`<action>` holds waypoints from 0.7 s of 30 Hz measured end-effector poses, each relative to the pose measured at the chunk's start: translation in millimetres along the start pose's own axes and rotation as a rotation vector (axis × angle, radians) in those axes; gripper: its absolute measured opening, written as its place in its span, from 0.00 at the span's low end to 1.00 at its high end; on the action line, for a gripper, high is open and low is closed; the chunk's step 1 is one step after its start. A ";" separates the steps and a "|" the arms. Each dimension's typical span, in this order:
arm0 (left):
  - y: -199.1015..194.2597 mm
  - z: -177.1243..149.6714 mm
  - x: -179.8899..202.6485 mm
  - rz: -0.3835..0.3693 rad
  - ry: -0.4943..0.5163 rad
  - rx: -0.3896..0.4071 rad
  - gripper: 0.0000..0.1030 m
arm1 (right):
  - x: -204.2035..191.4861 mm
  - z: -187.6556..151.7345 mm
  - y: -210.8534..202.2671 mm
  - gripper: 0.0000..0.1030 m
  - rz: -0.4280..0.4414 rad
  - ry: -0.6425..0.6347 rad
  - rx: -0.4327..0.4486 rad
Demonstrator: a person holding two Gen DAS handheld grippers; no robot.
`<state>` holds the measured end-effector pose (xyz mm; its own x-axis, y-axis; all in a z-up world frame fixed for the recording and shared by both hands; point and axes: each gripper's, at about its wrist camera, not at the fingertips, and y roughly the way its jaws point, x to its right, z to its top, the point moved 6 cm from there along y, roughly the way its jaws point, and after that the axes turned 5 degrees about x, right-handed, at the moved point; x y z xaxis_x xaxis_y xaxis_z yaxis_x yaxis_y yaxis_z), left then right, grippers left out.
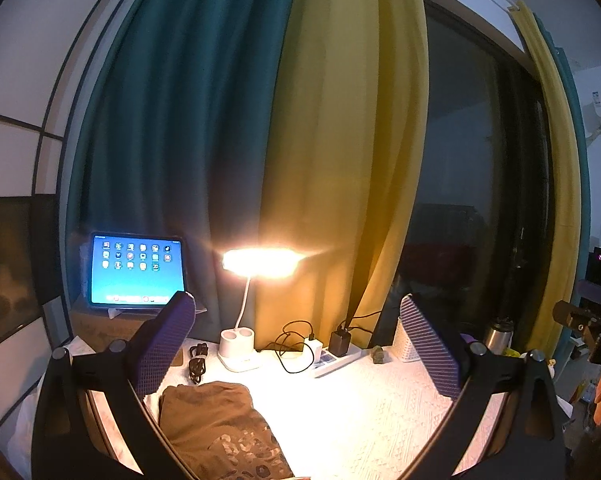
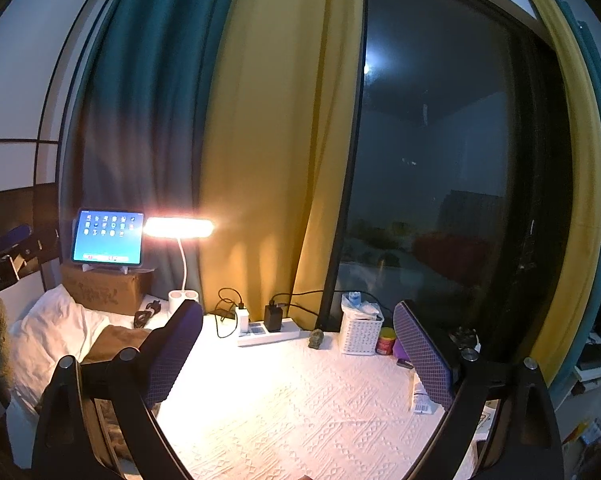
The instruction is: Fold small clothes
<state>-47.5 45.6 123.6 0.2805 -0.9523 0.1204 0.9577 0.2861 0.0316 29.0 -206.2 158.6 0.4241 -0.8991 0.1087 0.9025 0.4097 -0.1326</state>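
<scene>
Hovering: both tongs held above the surface, nothing between the pads
Left tongs: spread wide, released – tipping slightly down over the near-left part of the surface
Right tongs: also released, pads far apart – pointing level toward the window, aimed at bare white cloth
Brown garment: lying on the surface beside the left pad of the left tongs, print facing up, apparently already doubled into a compact block; showing only as a brown edge at the left of the right wrist view
Placing: probably sitting at the left to keep the lit middle free for folding
Lamp: shining down on the middle of the surface, likely lighting the work
Clutter: tablet, power strip and white basket lining the far edge, well apart from the garment
Stage: seemingly between pieces, though hard telling
</scene>
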 end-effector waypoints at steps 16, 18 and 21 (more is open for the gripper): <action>2.4 -1.8 -0.4 0.013 0.008 -0.012 0.99 | 1.2 -7.0 8.1 0.95 0.009 0.006 -0.016; 3.8 -2.5 -0.5 0.016 0.010 -0.015 0.99 | 1.4 -8.1 9.8 0.95 0.011 0.006 -0.020; 5.4 -3.3 0.0 0.017 0.012 -0.017 0.99 | 1.1 -8.6 11.0 0.95 0.013 0.007 -0.023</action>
<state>-42.1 46.8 120.5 0.2975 -0.9485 0.1090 0.9537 0.3006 0.0124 38.7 -204.0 148.8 0.4352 -0.8948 0.0998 0.8950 0.4179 -0.1562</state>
